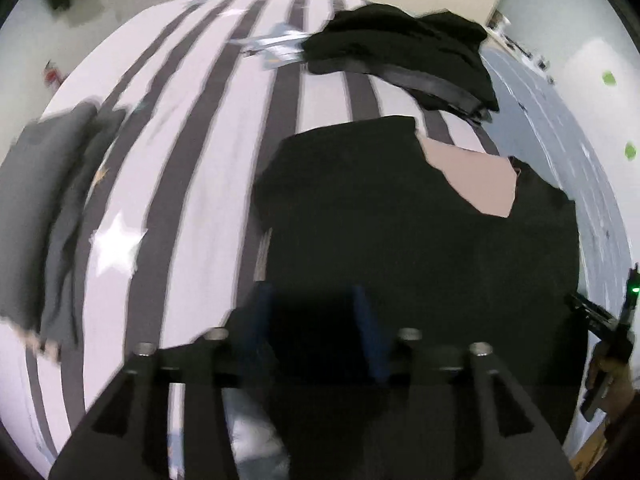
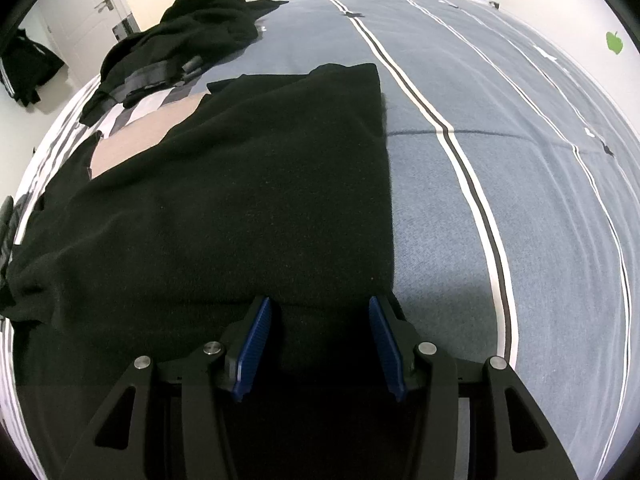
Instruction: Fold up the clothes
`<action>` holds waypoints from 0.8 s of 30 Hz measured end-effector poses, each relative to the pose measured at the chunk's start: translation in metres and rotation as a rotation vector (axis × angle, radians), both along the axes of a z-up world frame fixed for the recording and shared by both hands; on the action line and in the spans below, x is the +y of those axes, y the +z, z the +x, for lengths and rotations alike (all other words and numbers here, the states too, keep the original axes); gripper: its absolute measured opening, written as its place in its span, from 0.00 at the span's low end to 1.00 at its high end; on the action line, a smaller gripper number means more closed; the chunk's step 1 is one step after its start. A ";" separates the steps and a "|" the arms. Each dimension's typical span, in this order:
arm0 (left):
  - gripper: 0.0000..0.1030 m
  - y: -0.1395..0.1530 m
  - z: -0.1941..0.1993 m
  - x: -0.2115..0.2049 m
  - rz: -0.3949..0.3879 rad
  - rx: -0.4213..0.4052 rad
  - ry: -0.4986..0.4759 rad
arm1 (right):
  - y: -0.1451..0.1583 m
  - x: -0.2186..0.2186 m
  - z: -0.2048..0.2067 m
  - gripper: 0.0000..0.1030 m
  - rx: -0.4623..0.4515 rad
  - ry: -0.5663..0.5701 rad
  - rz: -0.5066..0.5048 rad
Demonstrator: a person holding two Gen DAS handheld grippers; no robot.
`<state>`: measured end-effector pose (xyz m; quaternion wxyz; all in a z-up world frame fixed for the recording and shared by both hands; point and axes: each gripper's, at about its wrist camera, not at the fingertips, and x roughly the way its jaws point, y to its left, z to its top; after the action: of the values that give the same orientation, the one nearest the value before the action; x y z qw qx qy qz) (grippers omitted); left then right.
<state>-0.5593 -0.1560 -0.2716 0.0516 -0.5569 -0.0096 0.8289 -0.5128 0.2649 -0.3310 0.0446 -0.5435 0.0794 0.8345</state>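
Note:
A black garment (image 1: 400,232) lies spread flat on the bed, with a pinkish-tan patch (image 1: 472,180) showing at its far side. My left gripper (image 1: 314,304) hovers over the garment's near left edge, its blue pads (image 1: 262,312) apart and nothing pinched; this view is blurred. In the right wrist view the same black garment (image 2: 240,200) fills the left half. My right gripper (image 2: 320,320) stands open over the garment's near right corner, with dark cloth lying under and between the pads (image 2: 256,340). The right gripper (image 1: 608,332) also shows at the left wrist view's right edge.
A rumpled black pile of clothes (image 1: 400,52) (image 2: 180,40) lies farther back on the bed. A grey garment (image 1: 40,200) sits at the left on the grey-and-white striped sheet (image 1: 200,140). A blue cover with thin stripes (image 2: 500,160) spreads to the right. Another dark garment (image 2: 24,68) lies by the door.

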 end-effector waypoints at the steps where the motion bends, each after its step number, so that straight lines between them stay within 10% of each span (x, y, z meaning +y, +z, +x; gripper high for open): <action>1: 0.51 -0.006 -0.008 0.005 -0.027 -0.013 -0.005 | 0.000 0.000 0.000 0.45 -0.001 0.000 0.000; 6: 0.50 -0.036 -0.026 0.010 -0.085 -0.064 -0.020 | 0.000 0.000 -0.001 0.45 0.000 0.005 -0.001; 8: 0.22 -0.042 -0.026 0.009 -0.097 -0.067 -0.035 | 0.000 0.000 0.000 0.45 0.004 0.006 -0.003; 11: 0.09 -0.043 -0.021 0.012 -0.094 -0.043 -0.053 | 0.000 0.000 0.001 0.45 0.009 0.006 -0.001; 20: 0.06 0.029 0.000 0.000 0.049 0.201 -0.020 | 0.002 0.000 0.001 0.45 0.009 0.007 0.000; 24: 0.07 0.023 -0.004 -0.020 0.047 0.144 0.038 | 0.002 0.001 0.001 0.45 0.008 0.007 0.000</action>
<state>-0.5635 -0.1761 -0.2483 0.0494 -0.4940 -0.0360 0.8673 -0.5115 0.2659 -0.3288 0.0416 -0.5405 0.0776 0.8367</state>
